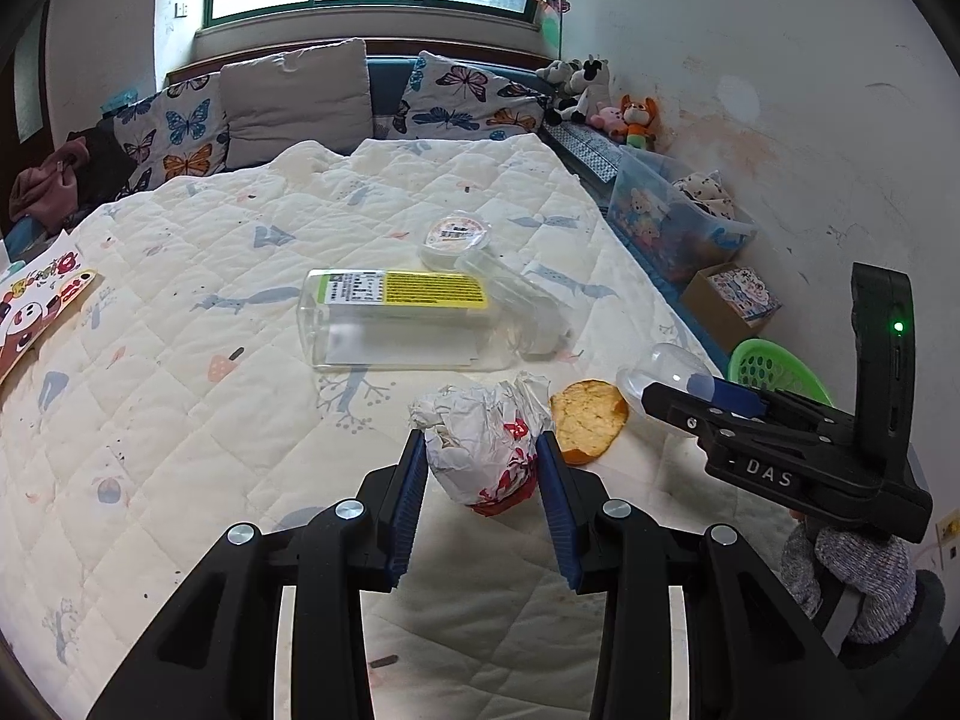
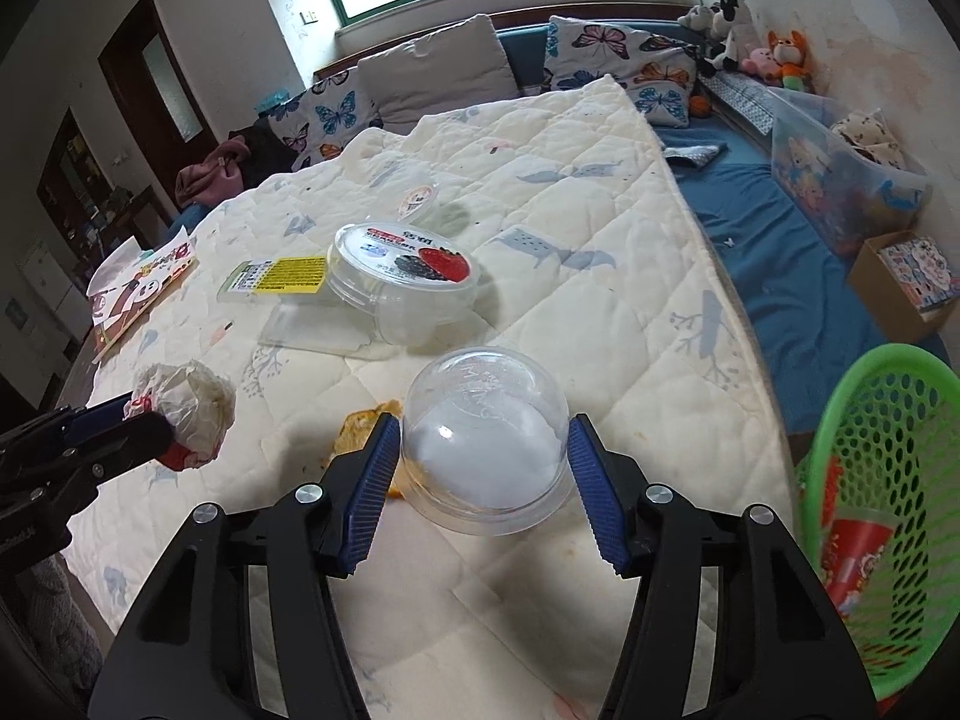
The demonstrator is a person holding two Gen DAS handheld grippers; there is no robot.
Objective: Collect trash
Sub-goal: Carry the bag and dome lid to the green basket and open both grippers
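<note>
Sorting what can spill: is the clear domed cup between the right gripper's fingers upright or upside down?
Upside down. The clear domed cup shows its rounded closed end uppermost and its wide rim lowest, near the quilt.

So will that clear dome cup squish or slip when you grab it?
The dome cup looks thin and see-through, so it probably flexes and weighs little. Its smooth round wall may slip between the right gripper pads, and it could roll if dropped.

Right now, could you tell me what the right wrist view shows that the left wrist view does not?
Only the right wrist view shows the red cup inside the green basket, and a door. Only the left wrist view shows the whole bread slice. Both show the quilt, the crumpled wrapper between the left gripper's fingers, and the clear dome lid between the right gripper's.
</note>
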